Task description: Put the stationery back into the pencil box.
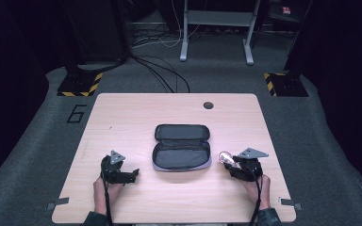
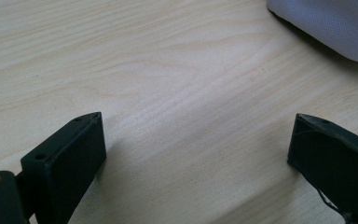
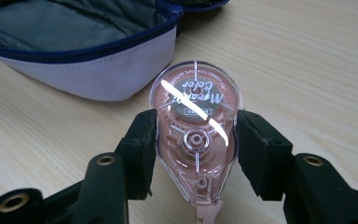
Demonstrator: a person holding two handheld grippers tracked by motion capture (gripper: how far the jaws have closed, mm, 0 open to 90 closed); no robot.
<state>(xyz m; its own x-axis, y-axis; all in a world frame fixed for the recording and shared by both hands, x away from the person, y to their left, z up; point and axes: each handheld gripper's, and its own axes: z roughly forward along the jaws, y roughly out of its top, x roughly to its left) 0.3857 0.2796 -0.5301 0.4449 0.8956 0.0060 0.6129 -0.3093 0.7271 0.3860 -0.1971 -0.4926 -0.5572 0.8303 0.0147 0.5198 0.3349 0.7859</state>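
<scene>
Two hand-held grippers sit low over a light wood worktop (image 1: 179, 197), one per hand. Right hand-held gripper (image 3: 196, 140) is clamped on a clear pink correction tape dispenser (image 3: 196, 126), jaws pressing its two flat-edged sides; the dispenser's round end points away from the camera, narrow tip toward it, label text readable only in part. In the high view the same dispenser (image 1: 226, 157) sits at the front of the right hand-held gripper (image 1: 233, 165), just right of the pencil case (image 1: 181, 147). Pencil case is unzipped and lying open flat at worktop centre, grey lining up, blue zip edge and pale outer fabric seen in the right gripper view (image 3: 98, 70), near the dispenser but not touching. Left hand-held gripper (image 2: 196, 149) has jaws wide apart with bare wood between them, nothing held; a corner of the case's pale fabric (image 2: 326, 23) shows top right. In the high view left hand-held gripper (image 1: 122, 172) rests left of the case, apart from it.
</scene>
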